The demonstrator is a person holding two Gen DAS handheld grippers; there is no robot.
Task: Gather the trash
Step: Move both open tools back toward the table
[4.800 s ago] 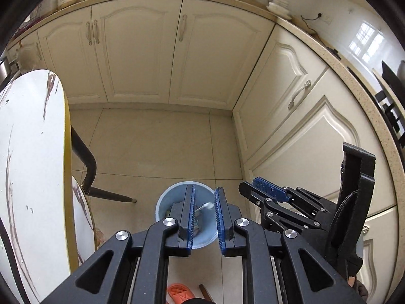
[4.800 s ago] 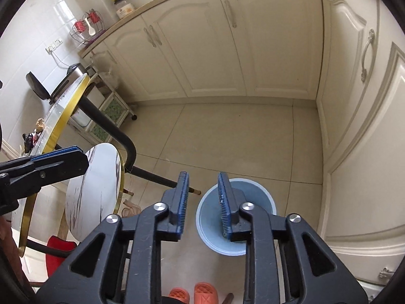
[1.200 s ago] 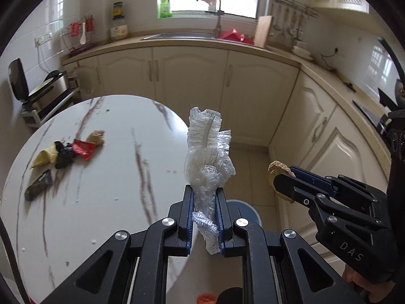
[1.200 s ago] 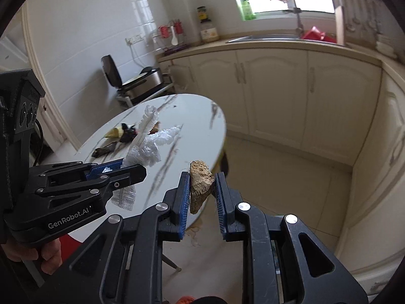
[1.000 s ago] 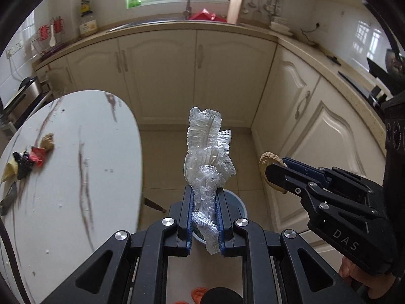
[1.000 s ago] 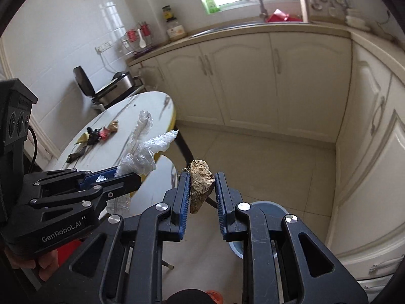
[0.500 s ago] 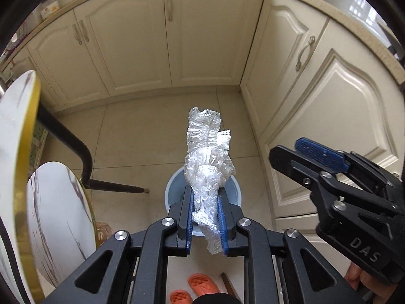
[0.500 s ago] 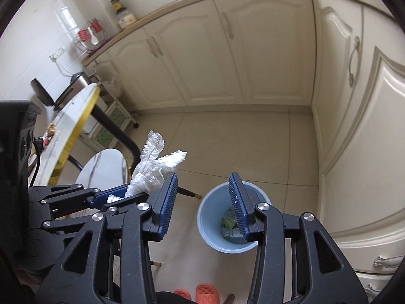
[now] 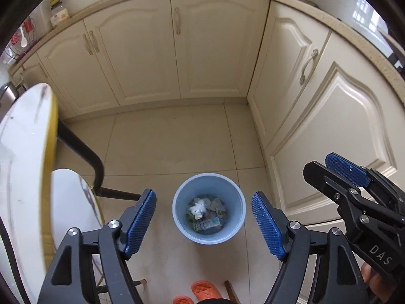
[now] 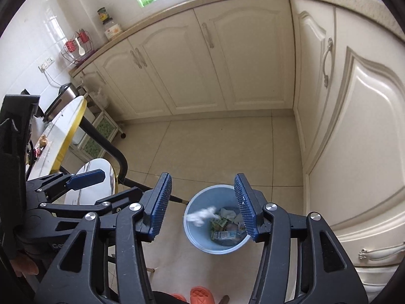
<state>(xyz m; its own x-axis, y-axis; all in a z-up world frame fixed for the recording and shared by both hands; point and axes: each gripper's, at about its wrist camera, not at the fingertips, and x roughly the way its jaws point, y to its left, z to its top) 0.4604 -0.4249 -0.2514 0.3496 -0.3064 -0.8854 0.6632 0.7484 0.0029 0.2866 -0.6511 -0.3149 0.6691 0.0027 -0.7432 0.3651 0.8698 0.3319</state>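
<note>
A light blue trash bin [image 9: 209,236] stands on the tiled floor below both grippers and also shows in the right wrist view [image 10: 200,240]. It holds several pieces of trash. The crumpled clear plastic wrap [image 9: 198,208] lies inside it; in the right wrist view the wrap [image 10: 201,215] is blurred at the bin's left rim. My left gripper [image 9: 203,224] is open and empty above the bin. My right gripper [image 10: 201,202] is open and empty above the bin; it also shows at the right of the left wrist view [image 9: 336,169].
A round white table with a yellow edge [image 9: 52,136] and a black leg [image 9: 86,152] stands to the left, with a small round stool [image 10: 101,174] under it. More trash [image 10: 43,141] lies on the table. Cream cabinets [image 9: 177,50] line the back and right. Orange slippers [image 9: 202,287] are below.
My left gripper has opened and the plastic wrap has dropped into the bin. My right gripper stays open after letting go of the brown lump earlier.
</note>
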